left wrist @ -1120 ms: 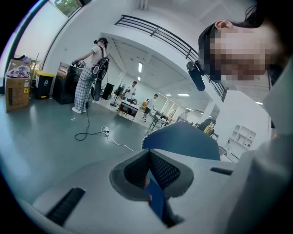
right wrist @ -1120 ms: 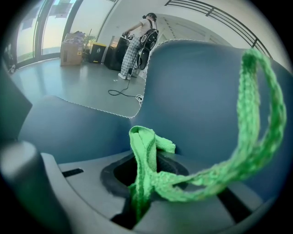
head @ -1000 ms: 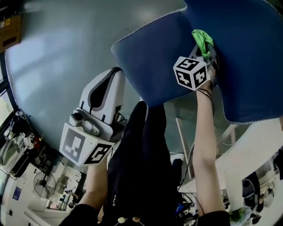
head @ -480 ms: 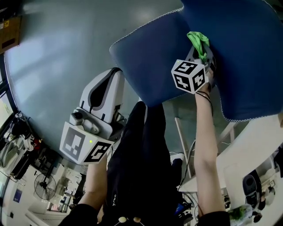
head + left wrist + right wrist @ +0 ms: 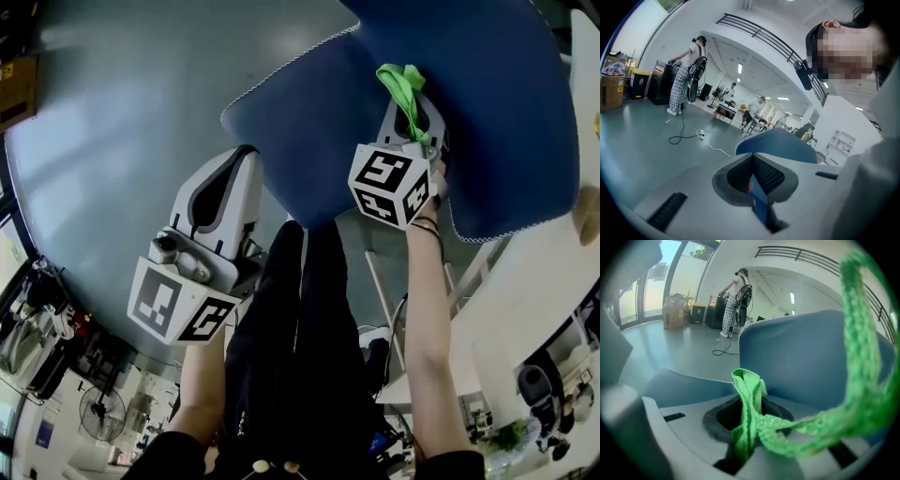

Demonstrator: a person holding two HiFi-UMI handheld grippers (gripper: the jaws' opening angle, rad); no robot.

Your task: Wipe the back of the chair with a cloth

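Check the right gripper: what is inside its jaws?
A green cloth is pinched in the right gripper, one fold sticking up, a strand trailing right. The blue chair back stands behind; the cloth hides whether they touch.

I wear black clothes (image 5: 300, 366) with short sleeves (image 5: 173, 457); thin dark bands (image 5: 424, 224) circle my right wrist.

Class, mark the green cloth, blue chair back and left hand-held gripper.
green cloth (image 5: 747, 397), right gripper view, fold between jaws.
blue chair back (image 5: 506, 112), head view, bare fabric.
left hand-held gripper (image 5: 753, 161), left gripper view, between fingertips.
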